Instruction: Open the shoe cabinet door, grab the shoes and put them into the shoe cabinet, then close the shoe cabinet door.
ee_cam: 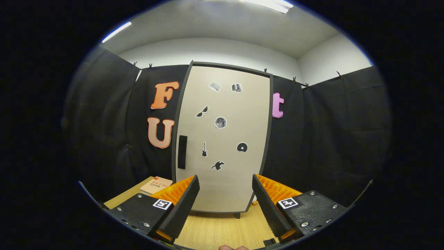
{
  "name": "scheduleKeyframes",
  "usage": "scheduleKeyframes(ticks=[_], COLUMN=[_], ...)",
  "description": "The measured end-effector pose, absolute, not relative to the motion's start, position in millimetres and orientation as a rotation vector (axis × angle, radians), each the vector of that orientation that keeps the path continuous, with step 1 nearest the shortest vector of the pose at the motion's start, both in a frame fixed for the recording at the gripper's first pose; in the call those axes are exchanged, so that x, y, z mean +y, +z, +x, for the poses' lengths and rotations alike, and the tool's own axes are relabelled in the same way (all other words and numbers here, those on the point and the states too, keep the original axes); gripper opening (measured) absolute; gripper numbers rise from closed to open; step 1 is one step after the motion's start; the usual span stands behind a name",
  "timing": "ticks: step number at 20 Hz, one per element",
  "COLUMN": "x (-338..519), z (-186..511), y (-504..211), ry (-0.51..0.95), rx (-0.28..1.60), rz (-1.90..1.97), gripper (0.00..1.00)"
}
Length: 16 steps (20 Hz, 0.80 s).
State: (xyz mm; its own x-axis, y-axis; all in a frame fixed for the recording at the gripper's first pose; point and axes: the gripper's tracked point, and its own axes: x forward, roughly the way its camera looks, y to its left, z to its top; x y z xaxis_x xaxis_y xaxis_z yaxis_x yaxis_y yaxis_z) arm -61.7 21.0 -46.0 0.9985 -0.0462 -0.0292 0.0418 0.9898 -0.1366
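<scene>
A wooden worktop (pixel 222 232) backed by black cloth carries the shoe cabinet (pixel 222 139), standing upright straight ahead of the gripper (pixel 225 205) and beyond its fingers. Its door (pixel 229 180) lies shut — a scene fitting either shoes yet to go in or already stowed. The dark handle (pixel 182 152) runs vertically at the door's left edge, nearer the left finger. A booklet (pixel 156 185) lies left. The fingers stand wide apart, holding nothing.

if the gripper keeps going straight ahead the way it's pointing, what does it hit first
Most likely the closed cabinet door, low on its panel and to the right of the black handle. The gripper is open with nothing between its jaws; only bare wooden tabletop lies before the door, though depth is uncertain.
</scene>
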Motion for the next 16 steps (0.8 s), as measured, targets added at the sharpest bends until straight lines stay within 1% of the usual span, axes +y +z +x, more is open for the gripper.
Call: scheduleKeyframes(ticks=[4, 8, 16], x=[-20, -40, -69], z=[-107, -140, -162], y=[-46, -48, -28], ry=[-0.012, 0.031, 0.033], rx=[0.036, 0.046, -0.003], rz=[-0.127, -0.050, -0.003], gripper=[0.95, 0.95, 0.95])
